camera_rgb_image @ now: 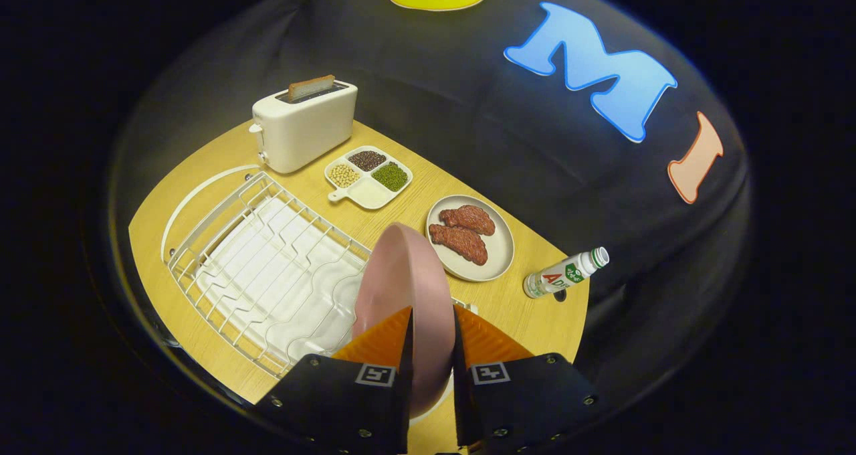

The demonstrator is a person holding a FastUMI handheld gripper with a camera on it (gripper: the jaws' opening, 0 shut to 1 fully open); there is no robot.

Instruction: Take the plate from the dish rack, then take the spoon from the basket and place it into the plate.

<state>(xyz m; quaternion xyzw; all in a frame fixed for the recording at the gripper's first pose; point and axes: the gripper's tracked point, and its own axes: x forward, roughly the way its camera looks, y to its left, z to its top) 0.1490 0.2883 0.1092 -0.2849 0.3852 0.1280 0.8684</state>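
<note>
A pink plate [401, 281] stands on edge between my two orange fingers [381, 341], lifted above the near end of the white wire dish rack [267, 267]. My gripper [431, 338] is shut on the plate's rim, one finger pressing each face. The rack on its white drip tray lies just left of and beyond the fingers, with no dishes in its slots.
Beyond the rack stands a white toaster [304, 127] with a slice of bread in it. A divided dish of beans [368, 176] and a plate with two meat pieces [470, 237] lie ahead on the wooden table [528, 314]. A small bottle [565, 272] lies near the table's right edge.
</note>
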